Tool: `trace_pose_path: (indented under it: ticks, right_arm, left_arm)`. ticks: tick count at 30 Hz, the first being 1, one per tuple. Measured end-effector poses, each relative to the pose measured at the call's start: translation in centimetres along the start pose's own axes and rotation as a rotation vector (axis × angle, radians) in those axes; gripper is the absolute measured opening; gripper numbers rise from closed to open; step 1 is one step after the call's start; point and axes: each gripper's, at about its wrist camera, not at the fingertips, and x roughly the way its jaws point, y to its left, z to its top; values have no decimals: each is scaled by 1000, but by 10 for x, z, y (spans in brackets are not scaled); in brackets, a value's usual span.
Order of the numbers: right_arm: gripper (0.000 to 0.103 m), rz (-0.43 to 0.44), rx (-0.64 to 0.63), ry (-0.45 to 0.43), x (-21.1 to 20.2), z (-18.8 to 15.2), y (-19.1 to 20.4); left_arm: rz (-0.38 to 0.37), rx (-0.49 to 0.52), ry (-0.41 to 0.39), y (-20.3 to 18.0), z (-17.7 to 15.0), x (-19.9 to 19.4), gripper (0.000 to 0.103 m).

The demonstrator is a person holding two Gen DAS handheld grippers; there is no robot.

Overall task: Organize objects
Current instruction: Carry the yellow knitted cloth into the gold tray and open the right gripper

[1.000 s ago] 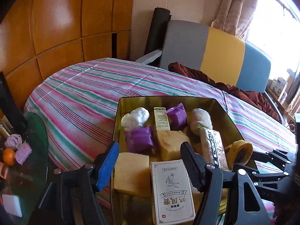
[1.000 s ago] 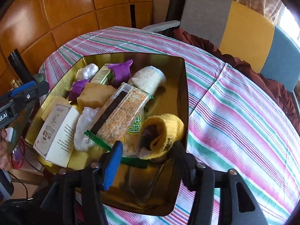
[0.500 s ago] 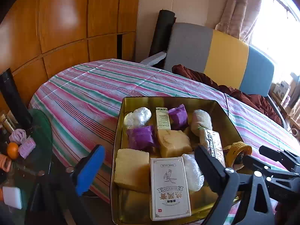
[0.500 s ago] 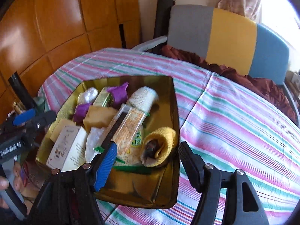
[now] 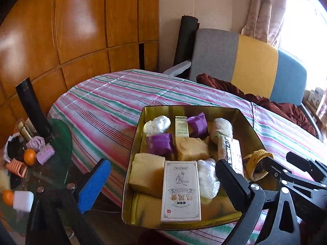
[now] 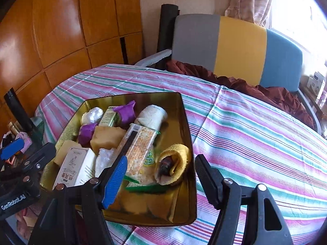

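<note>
A gold metal tray point(image 5: 136, 134) point(image 6: 189, 130) sits on the striped tablecloth near the table's front edge. It holds a white box with red characters point(image 5: 180, 189) point(image 6: 75, 168), yellow sponges point(image 5: 147, 173), purple packets point(image 5: 161, 144) point(image 6: 125, 112), a cracker pack point(image 6: 140, 149), a rolled white cloth point(image 6: 152, 115) and a rolled yellow cloth point(image 6: 175, 163). My left gripper point(image 5: 163, 185) is open and empty, above the tray's near left corner. My right gripper point(image 6: 161, 175) is open and empty, above the tray's near right corner by the yellow cloth.
A striped round table point(image 6: 255, 126) spreads to the right. A chair with grey, yellow and blue back point(image 6: 239, 47) holds a maroon cloth point(image 6: 265, 89). A glass side table point(image 5: 59, 143) at the left carries hair rollers, oranges and a black tube. Wooden panels stand behind.
Both grippers have drawn back and up from the tray, so more of the table shows. The left gripper's jaws have opened wider. The tray's contents have not moved.
</note>
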Motion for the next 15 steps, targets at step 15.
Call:
trace_pose_path:
  ticks: [15]
  right_arm:
    - [69,-29,49,10,4,-5,-8]
  left_arm:
    - [-14,-57,-25,7,-8,-3,102]
